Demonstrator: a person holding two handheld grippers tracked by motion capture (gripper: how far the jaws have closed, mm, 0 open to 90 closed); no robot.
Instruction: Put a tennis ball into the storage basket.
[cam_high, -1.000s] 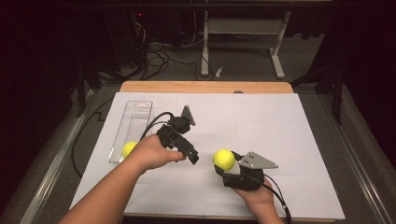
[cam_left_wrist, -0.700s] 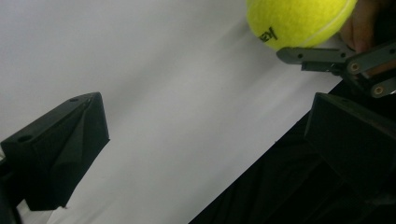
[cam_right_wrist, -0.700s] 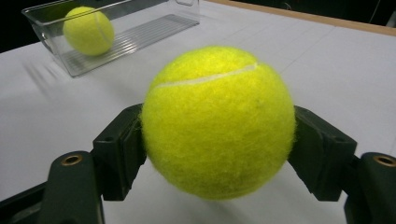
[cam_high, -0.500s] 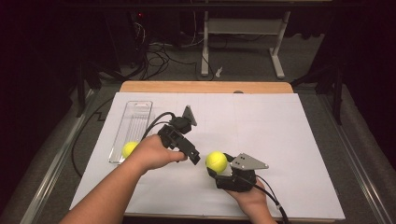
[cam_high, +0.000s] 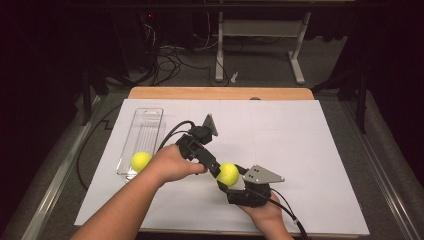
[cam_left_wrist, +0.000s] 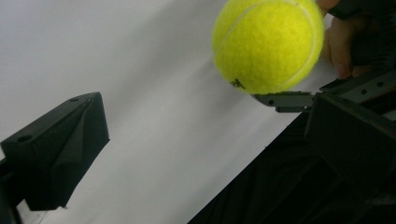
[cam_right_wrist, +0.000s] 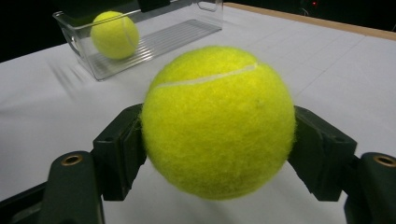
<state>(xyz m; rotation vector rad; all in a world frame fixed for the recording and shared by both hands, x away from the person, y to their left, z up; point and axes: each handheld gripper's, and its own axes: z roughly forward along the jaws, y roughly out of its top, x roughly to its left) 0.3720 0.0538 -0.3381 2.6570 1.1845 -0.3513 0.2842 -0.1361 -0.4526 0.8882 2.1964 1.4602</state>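
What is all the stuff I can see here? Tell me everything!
Fuzzy yellow tennis balls: 2; one clamped in the right gripper, one inside the tray's near end.
Clear plastic tray: 1, see-through, on the table's left side.
White table cover: 1, white, spread over the table.
Wooden table edge: 1, light brown, far side.
Cables on floor: several, dark, beyond the table.
Left gripper: 1, black, jaws open beside the held ball.
Right gripper: 1, black, shut on the ball.
Hands: 2, left hand, right hand.
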